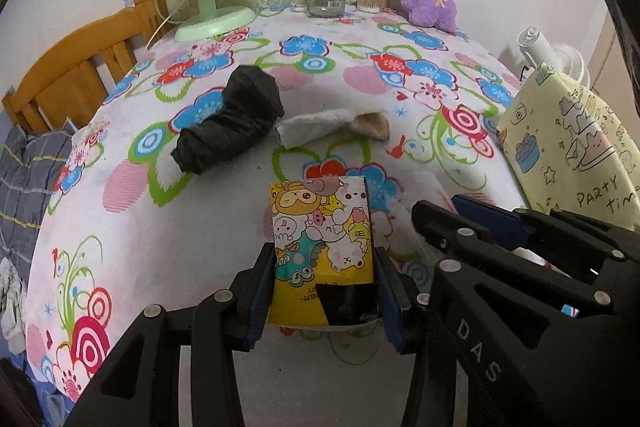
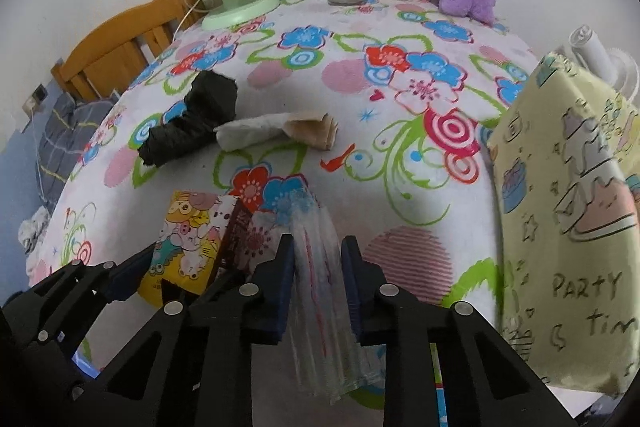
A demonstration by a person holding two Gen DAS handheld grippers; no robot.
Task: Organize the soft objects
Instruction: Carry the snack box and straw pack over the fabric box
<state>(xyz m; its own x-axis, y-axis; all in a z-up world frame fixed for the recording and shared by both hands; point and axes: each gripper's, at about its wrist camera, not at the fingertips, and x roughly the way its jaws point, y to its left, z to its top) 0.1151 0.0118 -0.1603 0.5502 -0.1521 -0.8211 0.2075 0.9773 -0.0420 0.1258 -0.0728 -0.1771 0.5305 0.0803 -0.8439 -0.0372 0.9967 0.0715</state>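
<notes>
- The cartoon tissue pack (image 1: pixel 322 251) sits bottom centre of the left wrist view, pinched between the left gripper (image 1: pixel 324 287) pads.
- In the right wrist view, the right gripper (image 2: pixel 318 283) nips a clear plastic sleeve (image 2: pixel 316 267), bottom centre.
- Mid-frame left, the black roll (image 1: pixel 230 121) and white roll (image 1: pixel 316 127) lie untouched on the floral cloth (image 1: pixel 160 227).
- The yellow bag (image 2: pixel 568 211) waits at right; sorting looks barely begun.

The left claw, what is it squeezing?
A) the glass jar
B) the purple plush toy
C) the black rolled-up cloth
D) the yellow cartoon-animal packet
D: the left claw has both pads pressed against the sides of the yellow cartoon-animal packet, while the other things sit far off on the table.
</notes>
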